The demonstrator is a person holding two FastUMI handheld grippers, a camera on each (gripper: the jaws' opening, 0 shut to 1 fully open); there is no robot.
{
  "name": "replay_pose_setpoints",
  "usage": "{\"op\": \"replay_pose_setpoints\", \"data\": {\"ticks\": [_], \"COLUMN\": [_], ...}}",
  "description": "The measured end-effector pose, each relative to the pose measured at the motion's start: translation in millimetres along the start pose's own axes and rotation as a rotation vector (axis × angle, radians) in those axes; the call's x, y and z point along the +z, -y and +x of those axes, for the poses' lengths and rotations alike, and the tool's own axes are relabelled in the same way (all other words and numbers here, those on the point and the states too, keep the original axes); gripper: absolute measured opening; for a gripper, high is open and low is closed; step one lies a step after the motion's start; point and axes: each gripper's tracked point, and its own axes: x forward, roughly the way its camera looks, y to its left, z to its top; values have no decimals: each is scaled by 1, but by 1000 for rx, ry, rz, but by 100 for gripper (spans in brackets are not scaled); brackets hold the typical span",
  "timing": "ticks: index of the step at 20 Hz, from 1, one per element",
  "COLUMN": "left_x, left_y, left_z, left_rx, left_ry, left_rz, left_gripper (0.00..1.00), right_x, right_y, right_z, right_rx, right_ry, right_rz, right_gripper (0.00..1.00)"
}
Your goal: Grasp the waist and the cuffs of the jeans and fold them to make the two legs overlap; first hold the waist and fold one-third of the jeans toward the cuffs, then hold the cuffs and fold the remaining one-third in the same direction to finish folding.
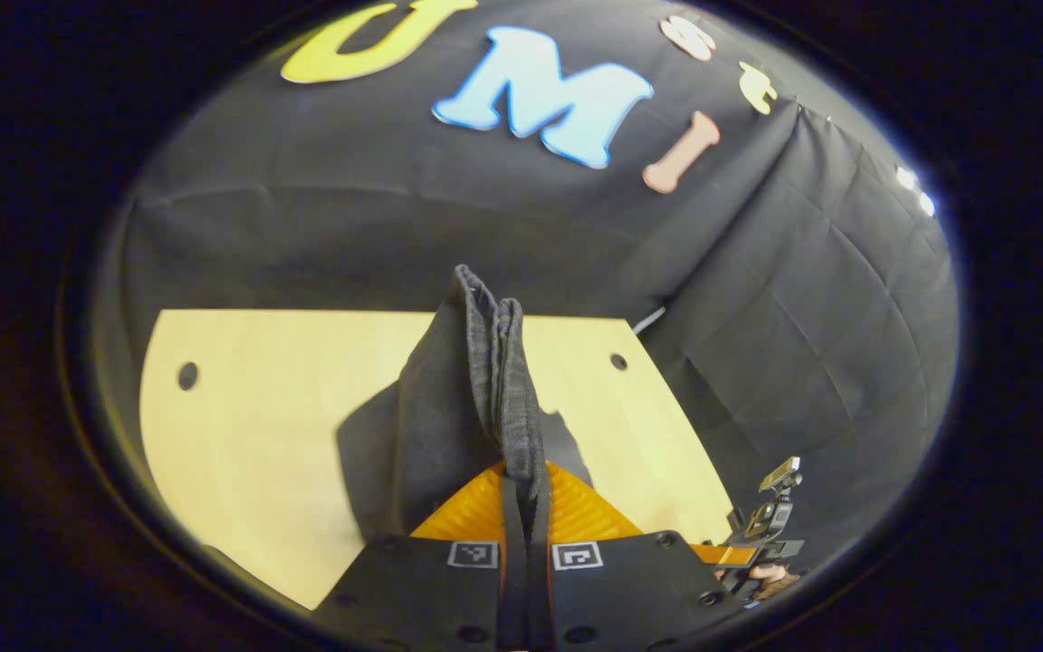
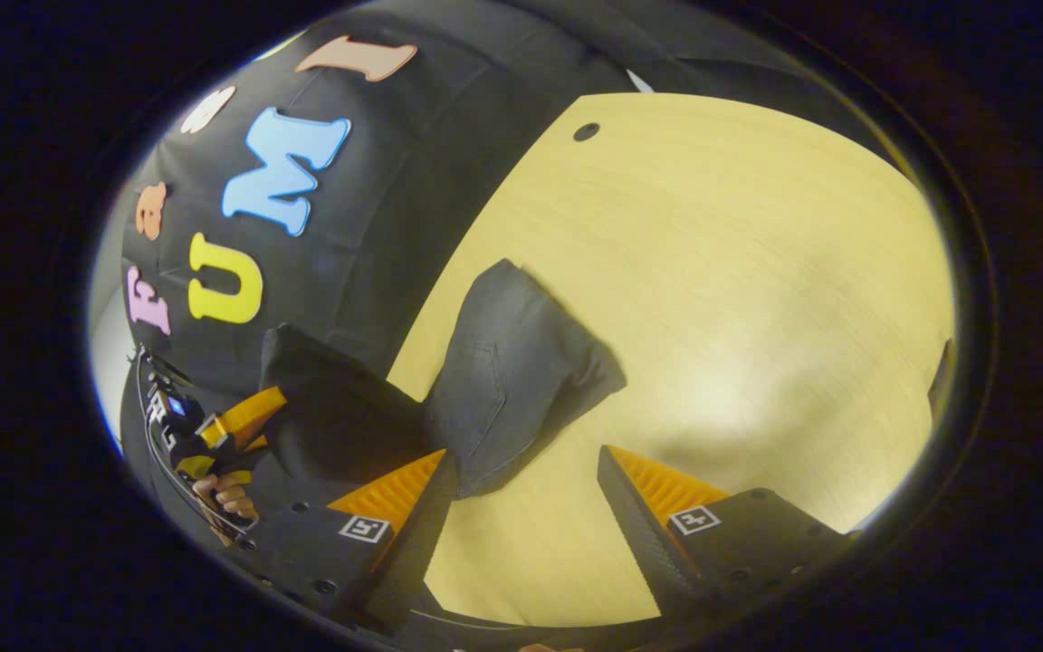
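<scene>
Pinched between the left gripper's (image 1: 521, 493) closed fingers in the left gripper view, a doubled edge of the jeans (image 1: 476, 380) stands up above the counter (image 1: 250, 407), the rest draping down to it. Wide apart in the right gripper view, the right gripper (image 2: 526, 489) hovers over the counter (image 2: 712, 272) holding nothing, the jeans (image 2: 512, 371) lying just beyond its fingers and rising toward the left gripper (image 2: 241, 417).

A pale yellow wooden tabletop (image 2: 739, 272) with a smooth, light grain carries the work, with small dark round holes (image 1: 187, 375) near its far corners. Dark grey denim jeans (image 2: 521, 362) rest partly on it, one end lying flat on the wood, the rest lifted clear.
</scene>
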Motion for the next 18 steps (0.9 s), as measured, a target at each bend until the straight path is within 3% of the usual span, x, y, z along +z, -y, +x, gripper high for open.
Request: {"op": "replay_pose_setpoints", "data": {"ticks": [3,6,10,11,12,13,15,16,17,18], "left_x": [-55,-129,-164,-163,-163,-163,-159,-157,-148,-135], "left_y": [6,-5,-29,-30,-30,-30,-24,-13,6,17], "left_z": [105,178,229,234,235,235,230,221,209,196], "left_rx": [62,191,313,310,310,309,304,289,254,266], "left_ry": [-141,-296,-270,-236,-213,-206,-194,-177,-139,-62], "left_rz": [3,-11,13,-22,-55,-71,-82,-92,-95,-73], "left_gripper": [8,8,9,13,28,34,38,30,48,68], "right_x": [16,28,39,41,43,47,59,70,84,102], "right_y": [15,30,35,37,39,39,43,43,42,45], "right_z": [-15,-27,-41,-44,-48,-52,-63,-74,-85,-96], "right_rx": [11,-9,-2,-4,-7,-9,-13,-11,-7,-8], "right_ry": [59,91,123,128,135,140,153,177,213,256], "right_rz": [61,76,96,90,83,76,65,48,14,-40], "right_gripper": [95,95,95,95,95,95,95,96,95,95]}}
